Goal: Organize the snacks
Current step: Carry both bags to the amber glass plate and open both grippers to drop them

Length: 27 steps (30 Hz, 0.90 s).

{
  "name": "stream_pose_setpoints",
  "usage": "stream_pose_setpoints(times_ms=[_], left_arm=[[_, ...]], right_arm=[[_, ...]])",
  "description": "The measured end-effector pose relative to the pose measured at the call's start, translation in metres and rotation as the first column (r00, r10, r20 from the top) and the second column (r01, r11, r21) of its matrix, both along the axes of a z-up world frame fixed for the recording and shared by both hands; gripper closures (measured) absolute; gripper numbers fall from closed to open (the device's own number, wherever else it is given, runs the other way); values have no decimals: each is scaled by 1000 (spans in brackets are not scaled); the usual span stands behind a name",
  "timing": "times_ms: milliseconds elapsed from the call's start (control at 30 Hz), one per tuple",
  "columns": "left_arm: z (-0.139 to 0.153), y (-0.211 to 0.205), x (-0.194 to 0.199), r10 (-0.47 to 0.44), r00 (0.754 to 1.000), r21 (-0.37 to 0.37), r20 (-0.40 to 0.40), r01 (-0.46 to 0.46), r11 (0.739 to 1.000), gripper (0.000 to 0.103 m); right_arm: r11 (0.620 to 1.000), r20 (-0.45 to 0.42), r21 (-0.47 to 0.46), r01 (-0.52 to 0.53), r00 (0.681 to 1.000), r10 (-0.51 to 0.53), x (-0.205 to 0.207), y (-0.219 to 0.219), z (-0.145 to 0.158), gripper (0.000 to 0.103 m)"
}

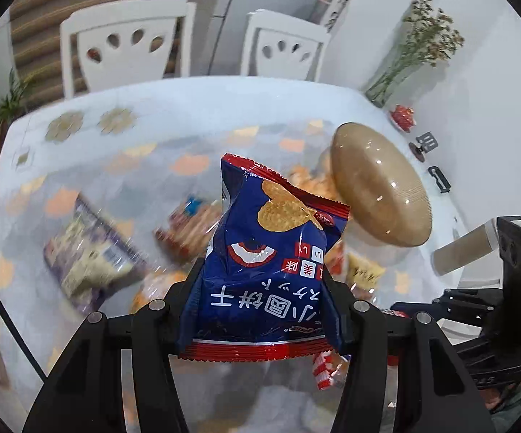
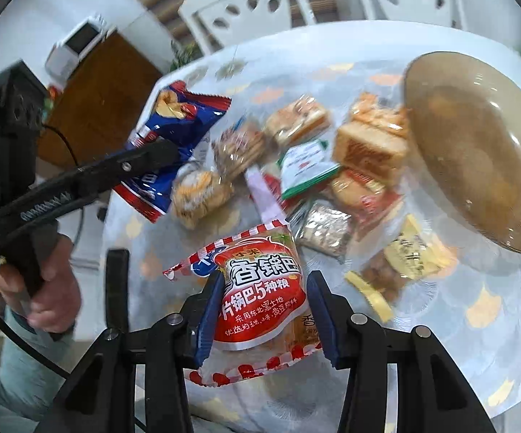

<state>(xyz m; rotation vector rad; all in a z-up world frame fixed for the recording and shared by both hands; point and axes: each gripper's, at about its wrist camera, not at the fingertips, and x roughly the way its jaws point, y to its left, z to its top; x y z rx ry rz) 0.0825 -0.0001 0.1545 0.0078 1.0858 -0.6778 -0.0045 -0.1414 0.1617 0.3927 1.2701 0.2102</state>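
My left gripper (image 1: 262,281) is shut on a blue snack bag with red edges (image 1: 264,252) and holds it above the table; the same bag (image 2: 174,122) and left gripper (image 2: 159,153) show at the left of the right wrist view. My right gripper (image 2: 264,306) is shut on a red-and-white rice-crisp packet (image 2: 260,288), lifted over the table. A brown glass bowl (image 2: 477,151) stands at the right; it also shows in the left wrist view (image 1: 379,184). Several small wrapped snacks (image 2: 296,166) lie scattered beside the bowl.
The table has a white cloth with orange cat shapes (image 1: 188,164). Two white chairs (image 1: 127,39) stand at the far side. A glass vase with dried flowers (image 1: 405,61), a small red jar (image 1: 403,115) and a cardboard tube (image 1: 462,252) sit near the wall.
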Motion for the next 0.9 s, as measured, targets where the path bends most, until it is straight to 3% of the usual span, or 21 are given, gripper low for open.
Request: stream_pose_setpoints(times_ms=[133,233,300,400,567,600,667,700,900], left_arm=[[12,-43,7,-41,999,9,28,41,999,50],[16,-79,7,-81,996,6,38,81,997,50],[15,-106,7,-115,993,7,34,115,993,50],[14,-135,7,-155,987,12,30,155,988,50],[4,-169,11,-188,982,17,-7,188,982,50],[4,-173,12,-195,981,14,-10,196,981,50],[3,-182,10,-217,976,14,-6,217,976,50],[1,-188,10,-231,973,22,-8,231,973,50],[-8,-207,7,-264,964,38,-34,265,963,50]], right_arm=[[995,57,-6,98,994,-97,-2,-42,24,57],[977,76,-75,202,978,-196,-1,-81,34,59],[958,81,-119,262,964,-254,-1,-106,37,77],[929,85,-133,344,938,-336,1,-140,37,78],[931,73,-154,329,944,-322,5,-169,24,78],[934,69,-146,327,945,-320,3,-172,23,75],[949,46,-150,279,960,-275,-7,-174,18,46],[953,35,-167,252,968,-250,-16,-171,14,22],[959,-50,-283,3,999,-18,-47,-148,-27,20]])
